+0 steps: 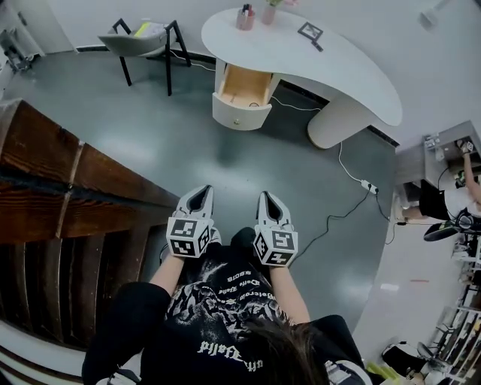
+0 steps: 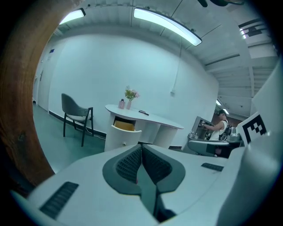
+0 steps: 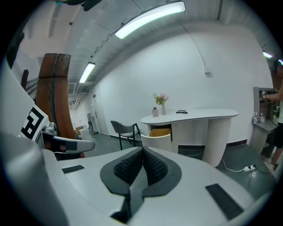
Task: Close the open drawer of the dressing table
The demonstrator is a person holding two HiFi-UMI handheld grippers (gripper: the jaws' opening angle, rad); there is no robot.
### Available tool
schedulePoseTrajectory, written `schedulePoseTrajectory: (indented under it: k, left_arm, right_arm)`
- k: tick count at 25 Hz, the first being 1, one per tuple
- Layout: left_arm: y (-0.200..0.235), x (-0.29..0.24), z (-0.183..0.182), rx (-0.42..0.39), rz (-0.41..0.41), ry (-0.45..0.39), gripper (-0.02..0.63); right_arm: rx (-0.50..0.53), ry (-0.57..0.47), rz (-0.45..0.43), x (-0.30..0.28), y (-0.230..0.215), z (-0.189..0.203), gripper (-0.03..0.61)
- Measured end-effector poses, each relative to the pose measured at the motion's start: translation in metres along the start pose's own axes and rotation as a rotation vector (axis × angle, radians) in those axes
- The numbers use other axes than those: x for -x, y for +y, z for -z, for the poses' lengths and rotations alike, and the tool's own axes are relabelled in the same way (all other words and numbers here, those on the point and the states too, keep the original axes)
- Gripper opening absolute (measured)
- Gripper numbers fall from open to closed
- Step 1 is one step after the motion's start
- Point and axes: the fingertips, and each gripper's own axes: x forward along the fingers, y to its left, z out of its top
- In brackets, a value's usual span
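You hold both claws low in front of you over the grey floor (image 1: 150, 135), well apart from the white counter (image 1: 338, 68) ahead. Your left claw (image 1: 203, 191) has its 2 ribbed pads pressed together with nothing between them, and your right claw (image 1: 267, 197) is pressed together and empty as well. The drawer (image 1: 240, 101) stands pulled out of the counter's left end, its pale wooden inside showing behind the curved white front with a small round knob. On the counter top are a pink container (image 1: 245, 19) and a dark flat object (image 1: 310, 31). A grey chair (image 1: 143, 37) stands left of the counter. Each claw's cube carries black-and-white square markers, with no letters. The white print on your black shirt (image 1: 225, 301) appears upside down and I cannot read it with certainty.
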Motion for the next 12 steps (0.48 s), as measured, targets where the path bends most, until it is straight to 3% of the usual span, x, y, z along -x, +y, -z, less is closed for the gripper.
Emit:
schedulePoseTrajectory:
  k: [12]
  left_arm:
    - [0.027, -0.04, -0.007, 0.016, -0.044, 0.01, 0.026]
  right_arm:
    - [0.021, 0.022, -0.039, -0.061, -0.014, -0.011, 0.026]
